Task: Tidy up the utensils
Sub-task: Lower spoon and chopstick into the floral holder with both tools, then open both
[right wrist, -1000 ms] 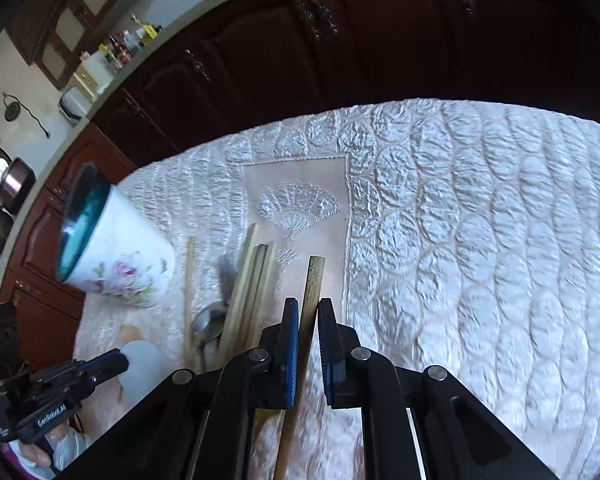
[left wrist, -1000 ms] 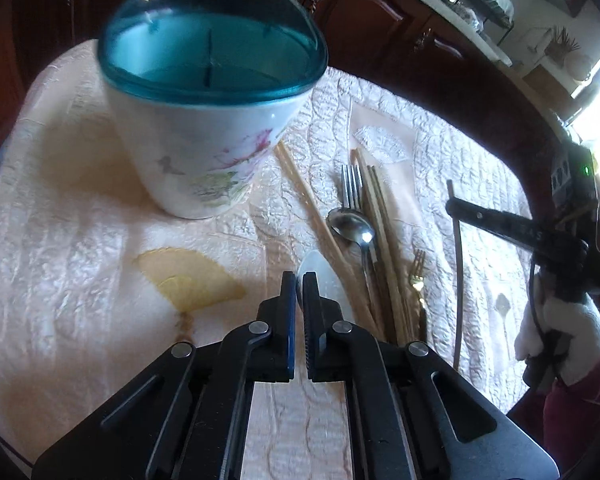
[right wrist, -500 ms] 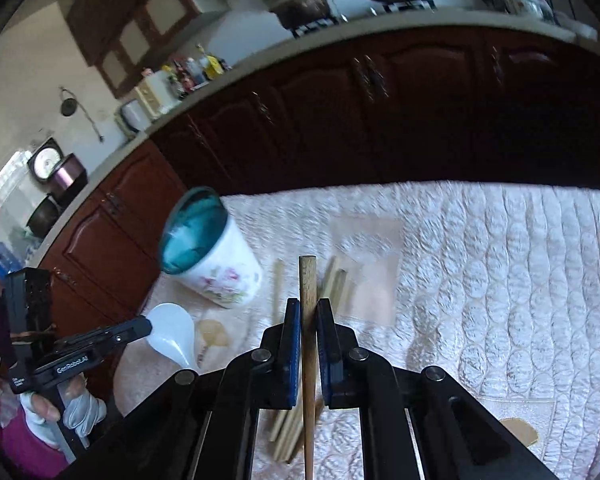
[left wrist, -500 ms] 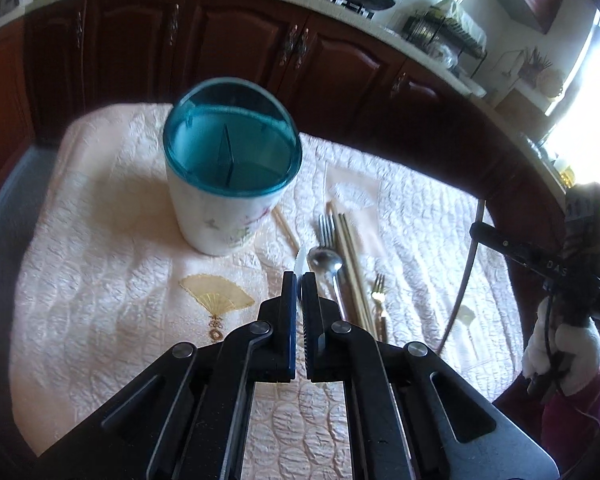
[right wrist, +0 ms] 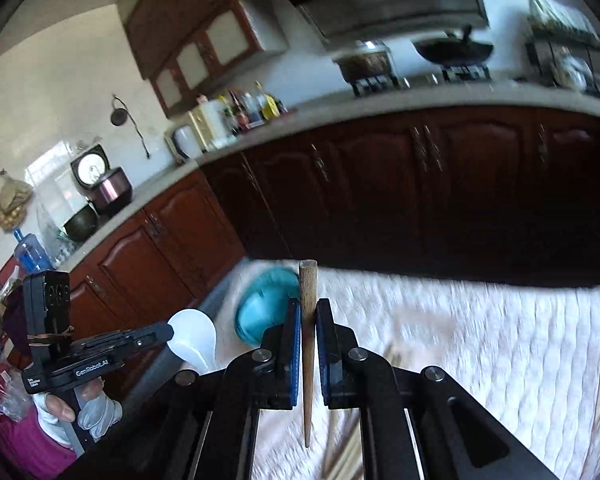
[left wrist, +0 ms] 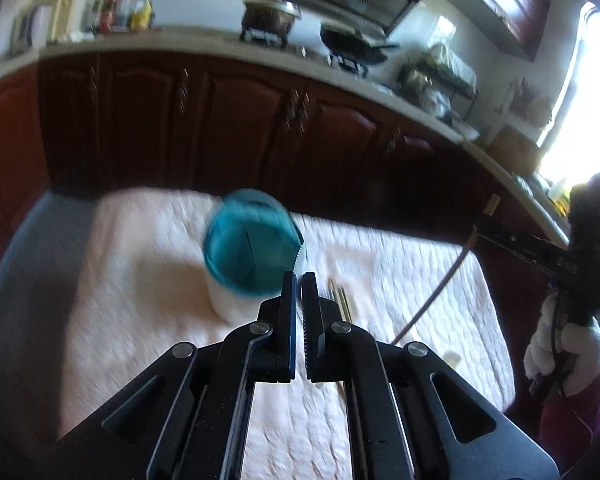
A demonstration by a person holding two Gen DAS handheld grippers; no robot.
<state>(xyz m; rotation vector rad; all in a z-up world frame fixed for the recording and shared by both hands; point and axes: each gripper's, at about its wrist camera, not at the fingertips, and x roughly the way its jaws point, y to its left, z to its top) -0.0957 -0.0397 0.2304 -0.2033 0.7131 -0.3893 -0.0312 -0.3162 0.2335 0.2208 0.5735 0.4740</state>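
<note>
Right wrist view: right gripper (right wrist: 308,320) fingers clamp a chopstick (right wrist: 308,344) upright, left gripper (left wrist: 299,292) fingers pinch a white spoon (right wrist: 192,340), both lifted above desk; next, drop each into the teal-rimmed holder (left wrist: 252,256).

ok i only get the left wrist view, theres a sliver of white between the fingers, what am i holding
Observer: The right wrist view shows it whole. The left hand-held gripper is shut on a white spoon, with the bowl sticking out past the fingertips.
Operator: and the stick on the other side, whats that
Observer: A wooden chopstick. The right hand-held gripper is shut on it, and it stands upright with the thick end up.
Operator: wheres the holder from over there
Observer: The teal-rimmed utensil holder appears just left of the chopstick, blurred and partly hidden by the right hand-held gripper's left finger.
</note>
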